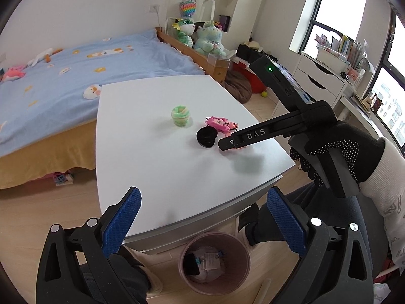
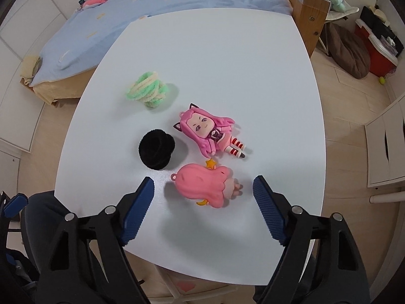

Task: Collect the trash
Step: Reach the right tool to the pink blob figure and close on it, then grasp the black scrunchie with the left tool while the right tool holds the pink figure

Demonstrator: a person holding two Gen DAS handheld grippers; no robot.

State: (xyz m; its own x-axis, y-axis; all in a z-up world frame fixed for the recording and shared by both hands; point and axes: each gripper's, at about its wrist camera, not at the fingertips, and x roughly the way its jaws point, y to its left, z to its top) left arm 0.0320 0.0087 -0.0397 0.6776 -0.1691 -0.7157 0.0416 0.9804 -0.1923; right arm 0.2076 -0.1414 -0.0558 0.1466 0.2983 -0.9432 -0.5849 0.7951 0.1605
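On the white table (image 1: 157, 167) (image 2: 217, 58) lie a green-and-cream fuzzy coil (image 1: 180, 115) (image 2: 147, 90), a black fuzzy coil (image 1: 207, 137) (image 2: 156, 150), a pink-haired doll lying face up (image 2: 210, 133) (image 1: 219, 122), and a pink figure lying face down (image 2: 205, 187). My right gripper (image 2: 203, 197) is open and hovers just above the face-down pink figure, one finger on each side of it; it also shows in the left wrist view (image 1: 229, 143). My left gripper (image 1: 203, 217) is open and empty above the table's near edge. A pink trash bin (image 1: 214, 262) with paper scraps stands on the floor below.
A bed with a blue cover (image 1: 76, 71) (image 2: 162, 2) stands behind the table. Plush toys (image 1: 202, 38) sit at its wooden end. A white drawer unit (image 1: 319, 81), a brown cushion (image 2: 346, 50) and a red box (image 2: 379, 50) are to the right.
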